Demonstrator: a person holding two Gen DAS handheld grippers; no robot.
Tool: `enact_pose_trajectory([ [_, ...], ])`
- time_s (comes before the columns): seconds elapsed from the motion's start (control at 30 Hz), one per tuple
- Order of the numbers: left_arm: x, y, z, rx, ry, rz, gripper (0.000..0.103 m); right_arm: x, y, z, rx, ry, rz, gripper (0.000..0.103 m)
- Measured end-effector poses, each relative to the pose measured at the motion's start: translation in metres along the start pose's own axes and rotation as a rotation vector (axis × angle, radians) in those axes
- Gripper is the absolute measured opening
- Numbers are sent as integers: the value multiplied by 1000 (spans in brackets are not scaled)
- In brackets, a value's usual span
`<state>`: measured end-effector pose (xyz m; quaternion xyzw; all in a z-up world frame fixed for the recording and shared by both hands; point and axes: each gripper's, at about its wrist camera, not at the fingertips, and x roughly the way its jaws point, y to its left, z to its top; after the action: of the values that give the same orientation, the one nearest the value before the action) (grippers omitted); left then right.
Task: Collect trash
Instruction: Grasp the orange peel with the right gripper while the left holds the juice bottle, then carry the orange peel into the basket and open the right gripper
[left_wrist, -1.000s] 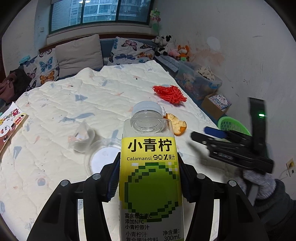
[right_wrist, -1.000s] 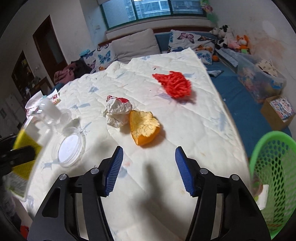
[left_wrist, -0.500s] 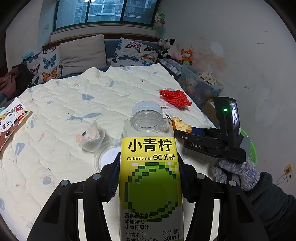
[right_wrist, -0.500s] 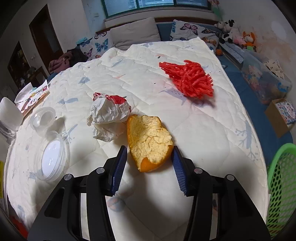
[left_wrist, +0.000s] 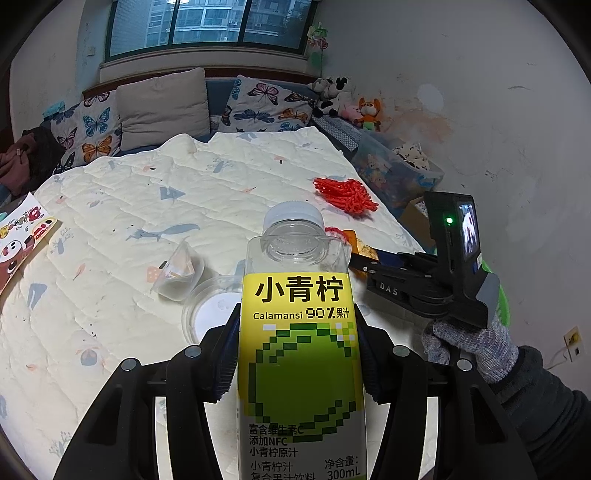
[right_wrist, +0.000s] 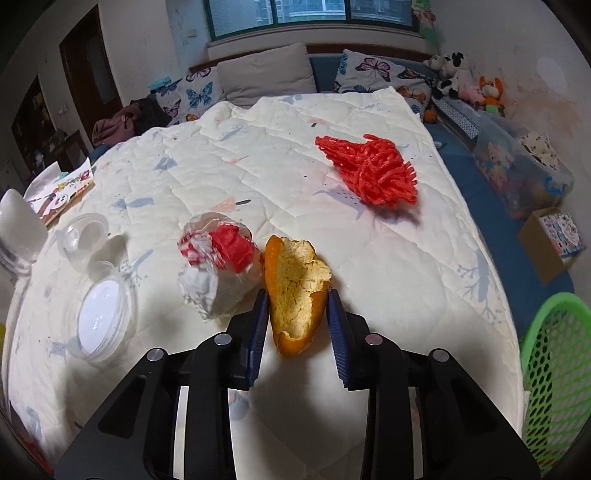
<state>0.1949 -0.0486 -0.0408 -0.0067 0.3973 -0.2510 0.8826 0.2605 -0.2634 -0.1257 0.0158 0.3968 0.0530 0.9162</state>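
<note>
The left gripper (left_wrist: 297, 373) clamps a clear calamansi juice bottle (left_wrist: 299, 354) upright between its blue pads, which press on the yellow-green label on both sides; the white cap stands at the far end of the bottle.

The right gripper (right_wrist: 297, 325) is low over the white quilt (right_wrist: 388, 266), and its jaws have just been closing around an orange peel (right_wrist: 295, 291). The peel lies between the blue pads (right_wrist: 338, 332) with its pithy inside facing up. Both pads sit against its sides at the near part, and its far end sticks out past the fingertips. In the left wrist view the same gripper reaches in from the right, held by a hand in a grey knit glove (left_wrist: 469, 347).

Just left of the peel, touching it, lies a crumpled white and red wrapper (right_wrist: 218, 266). Farther left on the quilt are a clear plastic lid (right_wrist: 101, 321) and a small clear cup (right_wrist: 85, 232). A red foam fruit net (right_wrist: 369, 170) lies farther away to the right, well apart from the peel. A green mesh basket (right_wrist: 554, 354) stands off the quilt's right edge, near the camera.
</note>
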Motion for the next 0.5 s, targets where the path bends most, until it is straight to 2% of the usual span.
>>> enact_pose_trajectory([
  [0.3,0,-17,2,30,-1,-27,53,-45,-14,-16,43,-60,16,31],
  [0.5,7,-46,3,71,16,-78,53,-84,-42,-40,100,-96,-27,31],
])
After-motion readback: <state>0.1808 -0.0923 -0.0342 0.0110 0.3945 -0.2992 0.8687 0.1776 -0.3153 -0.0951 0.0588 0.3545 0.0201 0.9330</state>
